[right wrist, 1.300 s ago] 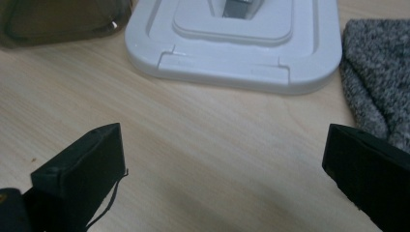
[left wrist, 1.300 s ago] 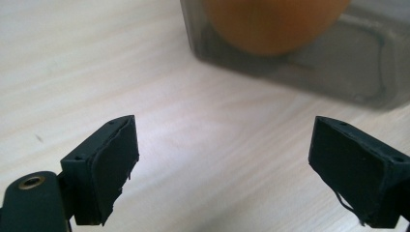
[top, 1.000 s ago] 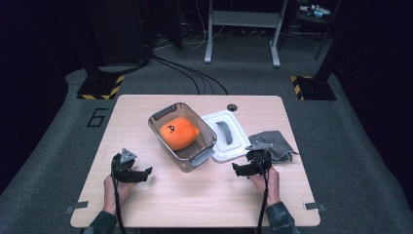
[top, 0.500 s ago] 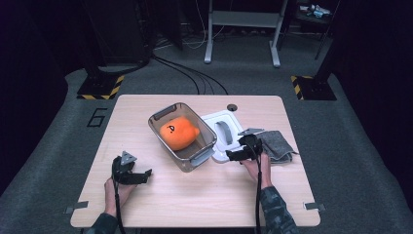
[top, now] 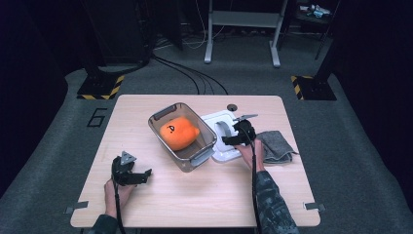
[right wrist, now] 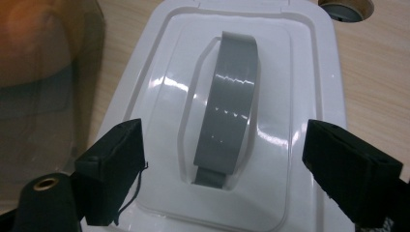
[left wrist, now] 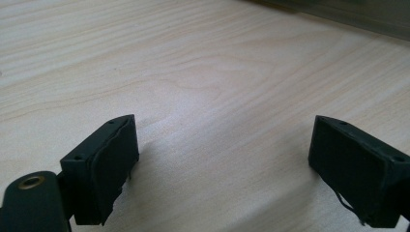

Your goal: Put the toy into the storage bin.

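Observation:
A white lid [top: 213, 121] with a grey handle [top: 222, 129] lies flat on the wooden table [top: 204, 195], just right of a clear plastic bin [top: 168, 114] that holds an orange plush toy [top: 178, 132]. My right gripper [top: 230, 140] hovers over the lid. In the right gripper view the right gripper [right wrist: 225, 140] is open, with the handle [right wrist: 232, 96] lined up between its jaws, untouched on the lid [right wrist: 300, 72]. Its jaws have just been closing a little. My left gripper [top: 144, 175] rests low at the front left, and in its own view [left wrist: 222, 140] it is open over bare wood.
A grey cloth [top: 275, 146] lies right of the lid, beside the right hand. A round cable hole [top: 232, 107] sits in the table behind the lid. The bin wall [right wrist: 43, 96] stands close to the left jaw. Dark floor with cables and stands surrounds the table.
The right gripper has moved from the table's front right, away from the person and slightly left, to above the white lid. The left gripper has stayed put.

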Motion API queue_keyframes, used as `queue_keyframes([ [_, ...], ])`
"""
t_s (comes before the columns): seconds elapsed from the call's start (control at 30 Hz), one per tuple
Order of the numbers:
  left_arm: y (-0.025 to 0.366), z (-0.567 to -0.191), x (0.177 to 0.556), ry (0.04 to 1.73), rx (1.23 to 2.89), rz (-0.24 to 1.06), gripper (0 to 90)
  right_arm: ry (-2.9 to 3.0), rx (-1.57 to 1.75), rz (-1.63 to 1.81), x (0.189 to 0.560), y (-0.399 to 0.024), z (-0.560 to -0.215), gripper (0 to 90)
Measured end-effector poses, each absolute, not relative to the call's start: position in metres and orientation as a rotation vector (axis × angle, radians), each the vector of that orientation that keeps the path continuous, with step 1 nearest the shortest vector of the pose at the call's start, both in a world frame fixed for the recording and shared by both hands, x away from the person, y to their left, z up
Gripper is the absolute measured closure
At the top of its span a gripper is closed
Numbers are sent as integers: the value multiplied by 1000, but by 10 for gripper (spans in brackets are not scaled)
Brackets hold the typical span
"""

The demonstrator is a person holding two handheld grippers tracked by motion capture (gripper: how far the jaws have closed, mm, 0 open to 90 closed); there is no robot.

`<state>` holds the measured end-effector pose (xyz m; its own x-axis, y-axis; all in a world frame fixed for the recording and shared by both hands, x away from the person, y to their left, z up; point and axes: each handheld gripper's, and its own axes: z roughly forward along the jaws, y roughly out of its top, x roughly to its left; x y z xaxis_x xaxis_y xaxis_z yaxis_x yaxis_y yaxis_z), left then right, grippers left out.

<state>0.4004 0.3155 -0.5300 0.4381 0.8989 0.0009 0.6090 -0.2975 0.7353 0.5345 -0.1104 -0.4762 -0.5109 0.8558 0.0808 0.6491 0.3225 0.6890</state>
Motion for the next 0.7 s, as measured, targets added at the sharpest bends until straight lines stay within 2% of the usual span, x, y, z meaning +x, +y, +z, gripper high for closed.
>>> queue_keyframes([
  [0.5, 315, -530, 400, 1260, 2022, 557, 104, 2298, 1395, 985, 555, -102, -480, 297],
  [0.7, 315, -530, 400, 1258, 2025, 559, 104, 2300, 1405, 982, 559, -96, -485, 400],
])
